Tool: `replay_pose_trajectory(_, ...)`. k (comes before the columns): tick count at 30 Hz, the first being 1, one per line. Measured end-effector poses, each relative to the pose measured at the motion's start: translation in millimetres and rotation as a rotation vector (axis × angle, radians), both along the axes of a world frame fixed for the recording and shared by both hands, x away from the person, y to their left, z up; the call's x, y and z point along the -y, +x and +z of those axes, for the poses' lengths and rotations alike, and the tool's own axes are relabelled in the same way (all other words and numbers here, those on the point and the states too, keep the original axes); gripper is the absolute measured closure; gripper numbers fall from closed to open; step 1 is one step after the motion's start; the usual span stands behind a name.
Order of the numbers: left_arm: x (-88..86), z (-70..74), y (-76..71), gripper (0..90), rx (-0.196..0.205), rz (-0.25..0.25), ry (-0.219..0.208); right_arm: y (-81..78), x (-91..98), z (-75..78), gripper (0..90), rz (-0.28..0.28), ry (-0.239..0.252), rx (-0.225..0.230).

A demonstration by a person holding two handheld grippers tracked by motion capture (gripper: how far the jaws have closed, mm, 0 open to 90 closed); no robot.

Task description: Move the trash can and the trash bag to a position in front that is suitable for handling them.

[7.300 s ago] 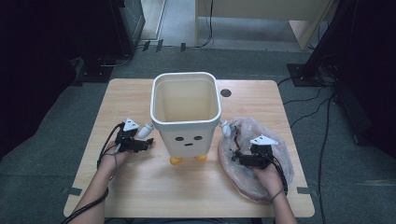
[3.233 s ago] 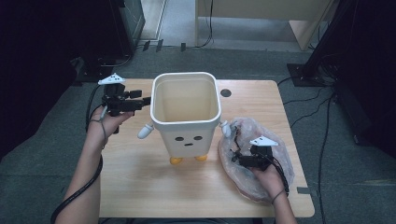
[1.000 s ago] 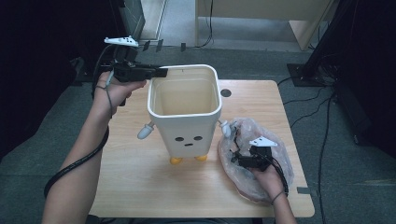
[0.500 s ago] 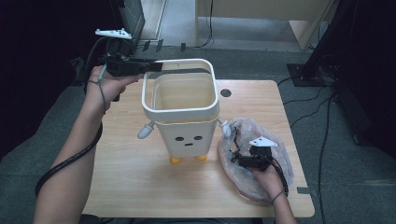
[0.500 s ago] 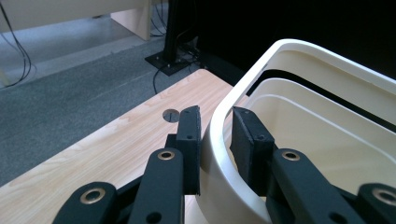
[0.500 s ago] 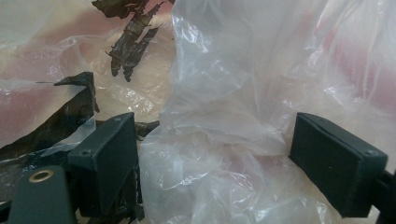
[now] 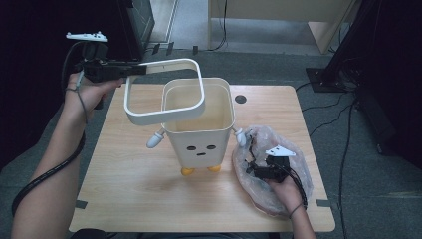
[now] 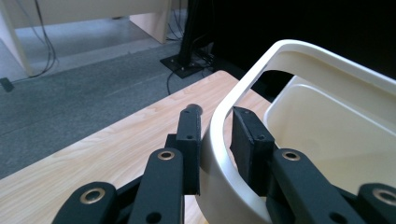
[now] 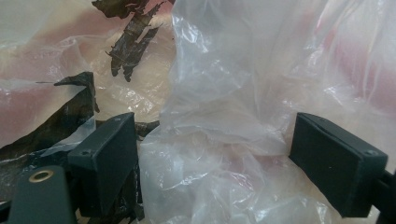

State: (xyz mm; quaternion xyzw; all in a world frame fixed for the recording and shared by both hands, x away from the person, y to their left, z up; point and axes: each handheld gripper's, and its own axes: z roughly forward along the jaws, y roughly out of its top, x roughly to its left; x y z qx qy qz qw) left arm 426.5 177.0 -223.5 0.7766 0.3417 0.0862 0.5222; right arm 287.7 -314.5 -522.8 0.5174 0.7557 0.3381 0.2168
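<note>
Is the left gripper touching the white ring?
Touching. In the left gripper view, both pads of the left gripper press on the white ring's wall.

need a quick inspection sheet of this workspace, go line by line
surface: wooden table, round cable hole near far edge.
job's things: white bin with a face, upright mid-table; its ring frame lifted clear, tilted over the bin's left rim; clear plastic bag crumpled at the bin's right.
clutter: nothing seen.
grippers: left gripper shut on the ring frame; right gripper open, bag between its jaws.
cables: one trailing along the left forearm; more on the floor.
surroundings: grey floor, desk legs, dark stands.
</note>
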Motion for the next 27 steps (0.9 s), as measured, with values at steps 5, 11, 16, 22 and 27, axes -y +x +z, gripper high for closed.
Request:
replay_pose_trajectory(5, -17.1, -0.1, 0.7, 73.8, 0.011, 0.027, 0.016, 0.0, 0.0, 0.0, 14.7, 0.000, 0.000, 0.000)
replay_pose_trajectory(11, -39.5, -3.2, 1.8, 73.7, 0.023, 0.067, 0.018, 0.0, 0.0, 0.0, 14.7, 0.000, 0.000, 0.000)
replay_pose_trajectory(16, -55.0, -8.5, 0.4, 73.9, 0.038, 0.094, 0.007, 0.0, 0.0, 0.0, 14.8, 0.000, 0.000, 0.000)
replay_pose_trajectory(22, -83.8, -17.0, -0.5, 74.2, 0.050, 0.158, -0.003, 0.0, 0.0, 0.0, 14.7, 0.000, 0.000, 0.000)
replay_pose_trajectory(27, -111.9, -23.7, -5.8, 74.2, 0.126, 0.227, -0.021, 0.0, 0.0, 0.0, 14.7, 0.000, 0.000, 0.000)
